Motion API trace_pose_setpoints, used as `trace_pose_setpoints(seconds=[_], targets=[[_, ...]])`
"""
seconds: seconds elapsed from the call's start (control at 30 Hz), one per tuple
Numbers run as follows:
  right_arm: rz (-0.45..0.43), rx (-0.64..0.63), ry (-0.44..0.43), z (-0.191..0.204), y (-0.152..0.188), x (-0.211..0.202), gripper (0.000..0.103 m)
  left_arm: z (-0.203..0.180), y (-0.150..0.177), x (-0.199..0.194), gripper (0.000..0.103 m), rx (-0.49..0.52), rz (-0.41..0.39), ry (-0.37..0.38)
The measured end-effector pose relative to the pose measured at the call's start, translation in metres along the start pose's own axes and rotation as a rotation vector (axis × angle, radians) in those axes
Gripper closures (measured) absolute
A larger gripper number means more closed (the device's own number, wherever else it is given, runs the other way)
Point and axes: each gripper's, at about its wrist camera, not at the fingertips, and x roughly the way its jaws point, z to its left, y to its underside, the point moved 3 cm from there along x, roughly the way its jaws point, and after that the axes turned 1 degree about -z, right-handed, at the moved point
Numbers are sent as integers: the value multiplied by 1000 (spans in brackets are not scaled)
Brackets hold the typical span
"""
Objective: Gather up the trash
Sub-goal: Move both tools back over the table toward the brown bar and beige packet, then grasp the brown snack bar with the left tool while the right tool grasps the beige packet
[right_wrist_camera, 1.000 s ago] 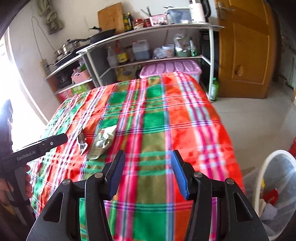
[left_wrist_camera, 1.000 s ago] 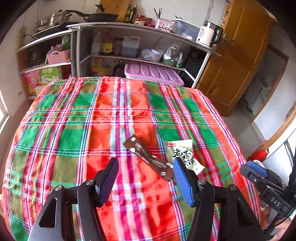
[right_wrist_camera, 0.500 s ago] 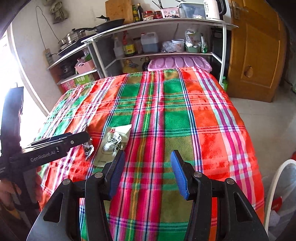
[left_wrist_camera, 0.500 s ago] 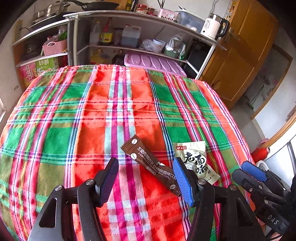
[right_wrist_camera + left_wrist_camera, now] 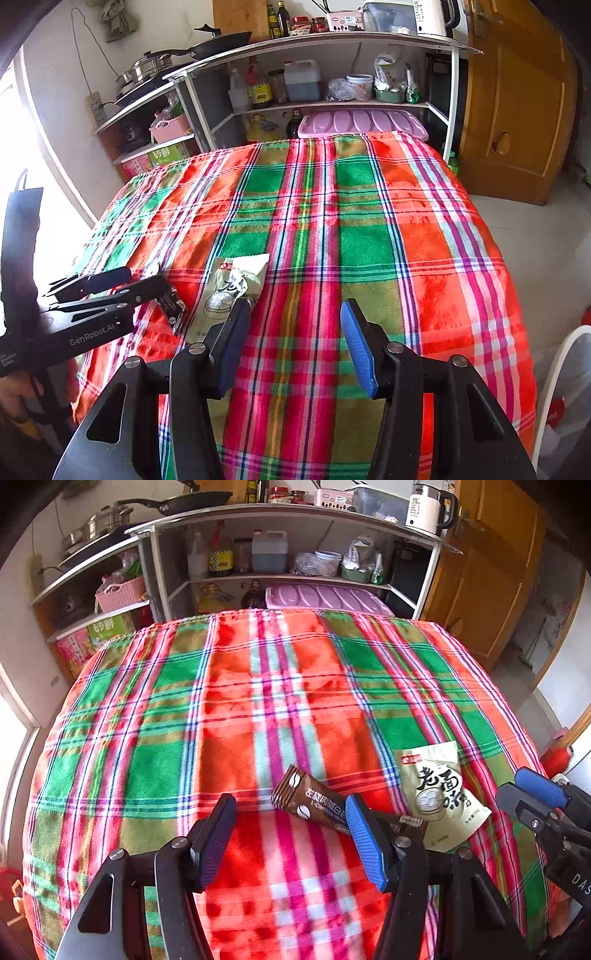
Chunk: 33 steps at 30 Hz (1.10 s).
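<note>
Plaid-covered counter (image 5: 229, 716) carries a brown wrapper (image 5: 314, 803) and a pale packet (image 5: 439, 794); both look light and crinkly. Left gripper (image 5: 288, 834) and right gripper (image 5: 291, 341) fingers stand wide apart, empty. Pinch the wrapper mid-length.

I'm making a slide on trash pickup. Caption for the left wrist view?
Open left gripper closing in on a brown wrapper lying beside a pale green packet on a plaid tablecloth.

A fuzzy plaid cloth (image 5: 229, 709) covers the worktop. On it, a glossy brown wrapper (image 5: 314, 803) and a glossy pale packet (image 5: 439, 790). Behind it, a wooden door (image 5: 517, 110).
</note>
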Motion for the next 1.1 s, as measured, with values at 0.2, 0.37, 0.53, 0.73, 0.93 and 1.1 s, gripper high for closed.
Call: trace_pose_setpoints(seconds=[0.2, 0.37, 0.53, 0.73, 0.93, 1.1], targets=[[24, -4, -19, 8, -2, 12, 51, 17, 0, -3, 42, -77, 0, 59], [49, -21, -34, 15, -3, 23, 51, 18, 1, -2, 42, -74, -1, 53], [69, -40, -30, 18, -1, 34, 51, 17, 0, -1, 42, -73, -4, 51], [68, -49, -44, 19, 0, 35, 81, 15, -1, 0, 42, -68, -3, 53], [60, -79, -25, 23, 3, 30, 91, 12, -1, -1, 42, -71, -5, 63], [34, -61, 35, 10, 3, 20, 92, 7, -2, 0, 42, -76, 0, 92]])
